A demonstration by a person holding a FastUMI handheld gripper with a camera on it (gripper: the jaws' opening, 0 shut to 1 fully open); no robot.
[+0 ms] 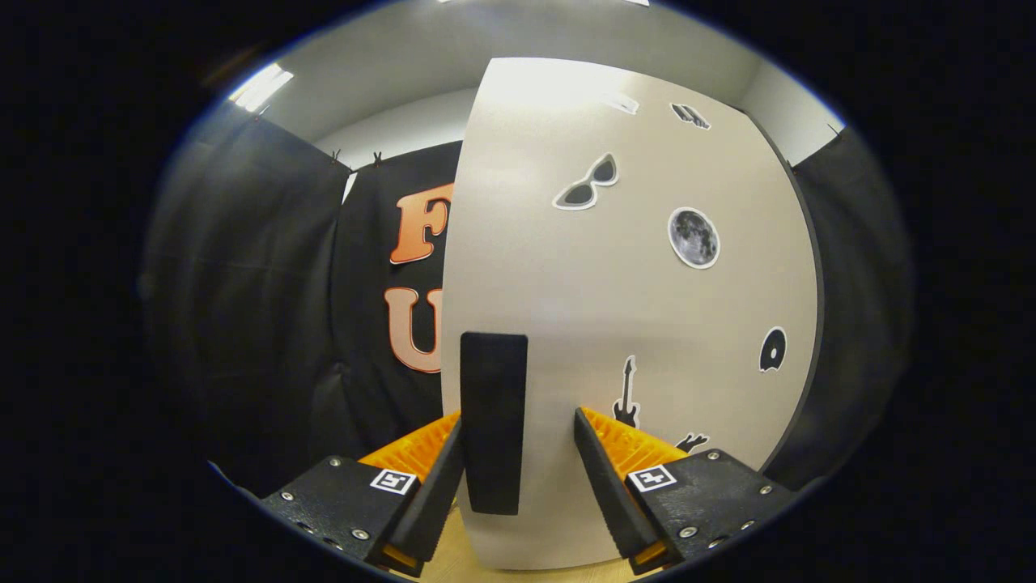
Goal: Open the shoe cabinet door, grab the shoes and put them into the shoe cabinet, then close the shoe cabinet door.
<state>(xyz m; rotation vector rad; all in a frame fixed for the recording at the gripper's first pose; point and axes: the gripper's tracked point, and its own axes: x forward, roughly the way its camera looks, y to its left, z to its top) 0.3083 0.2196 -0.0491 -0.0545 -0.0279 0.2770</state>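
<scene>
With jaws spread, the gripper [518, 425] straddles the door [631, 308] handle [493, 421], seemingly touching one finger.

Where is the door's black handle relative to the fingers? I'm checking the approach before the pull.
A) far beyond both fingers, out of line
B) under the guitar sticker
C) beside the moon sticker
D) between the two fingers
D: the black handle on the cabinet door stands between the open fingers of the gripper, nearer the left one.
</scene>
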